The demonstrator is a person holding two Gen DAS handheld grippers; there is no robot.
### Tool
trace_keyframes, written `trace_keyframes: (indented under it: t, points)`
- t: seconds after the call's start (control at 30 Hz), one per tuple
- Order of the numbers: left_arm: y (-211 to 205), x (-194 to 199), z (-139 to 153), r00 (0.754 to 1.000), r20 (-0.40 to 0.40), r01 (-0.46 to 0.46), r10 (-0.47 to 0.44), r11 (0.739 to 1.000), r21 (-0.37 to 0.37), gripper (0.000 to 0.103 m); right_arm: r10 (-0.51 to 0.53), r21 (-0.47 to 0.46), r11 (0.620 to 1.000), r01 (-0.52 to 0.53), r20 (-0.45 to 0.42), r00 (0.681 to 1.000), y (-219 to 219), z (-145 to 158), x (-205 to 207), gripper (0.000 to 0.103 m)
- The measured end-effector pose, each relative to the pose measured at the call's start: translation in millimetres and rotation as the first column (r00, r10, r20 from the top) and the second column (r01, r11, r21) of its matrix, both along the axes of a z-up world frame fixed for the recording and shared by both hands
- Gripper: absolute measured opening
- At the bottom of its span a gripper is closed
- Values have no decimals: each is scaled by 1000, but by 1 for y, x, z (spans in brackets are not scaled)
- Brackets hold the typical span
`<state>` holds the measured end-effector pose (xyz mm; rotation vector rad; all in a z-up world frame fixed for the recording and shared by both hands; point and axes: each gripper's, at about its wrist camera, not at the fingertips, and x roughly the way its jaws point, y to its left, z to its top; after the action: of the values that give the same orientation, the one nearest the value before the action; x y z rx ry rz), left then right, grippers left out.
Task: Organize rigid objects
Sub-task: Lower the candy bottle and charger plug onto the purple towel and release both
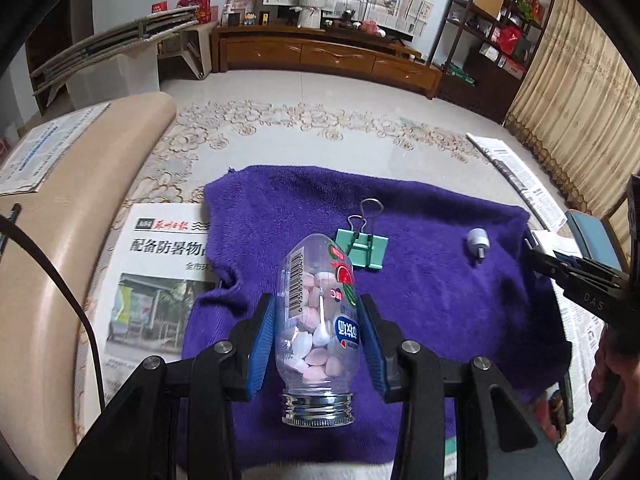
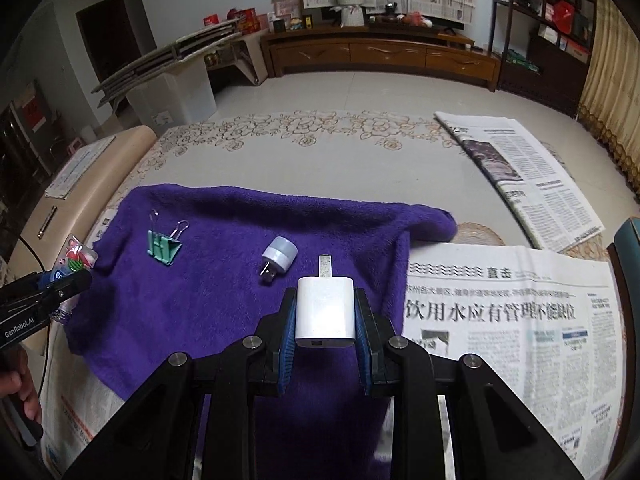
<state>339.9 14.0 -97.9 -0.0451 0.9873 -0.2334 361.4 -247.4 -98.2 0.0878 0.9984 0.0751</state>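
Observation:
My left gripper [image 1: 318, 308] is shut on a clear candy bottle [image 1: 316, 320] with a metal cap, held above the purple towel [image 1: 420, 300]; the cap points toward the camera. On the towel beyond it lie a green binder clip [image 1: 362, 250] and a small white USB light [image 1: 478, 242]. My right gripper [image 2: 325, 300] is shut on a white USB charger [image 2: 325, 310], prong pointing away, over the towel's right part [image 2: 224, 300]. The right wrist view also shows the binder clip [image 2: 163, 244], the USB light [image 2: 278, 256] and, at far left, the left gripper with the bottle [image 2: 78, 260].
Newspapers lie on the table left of the towel [image 1: 160, 280] and right of it [image 2: 500, 340]; another [image 2: 520, 176] lies further back right. A beige sofa arm [image 1: 80, 184] is at left. A wooden cabinet [image 1: 328, 56] and shelves [image 1: 500, 32] stand across the room.

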Motion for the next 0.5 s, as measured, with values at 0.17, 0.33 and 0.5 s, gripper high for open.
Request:
trace_keyframes:
  t: [0.17,0.33,0.5]
  points:
    - [-5,12,-16,1000,-18,16,-15,1000,22,39,19,-16,1000,-20,-38,999,5,-20,23,26]
    - [-12,18,-28,999,-38,38,-36,998,53,39,22,-23,999,-23,-53,998,5,-32,33,26]
    - [-16,20,-34,998,-37,55,-52,995,86,39,42,-45,998,-45,-74,996,8,-42,37,26]
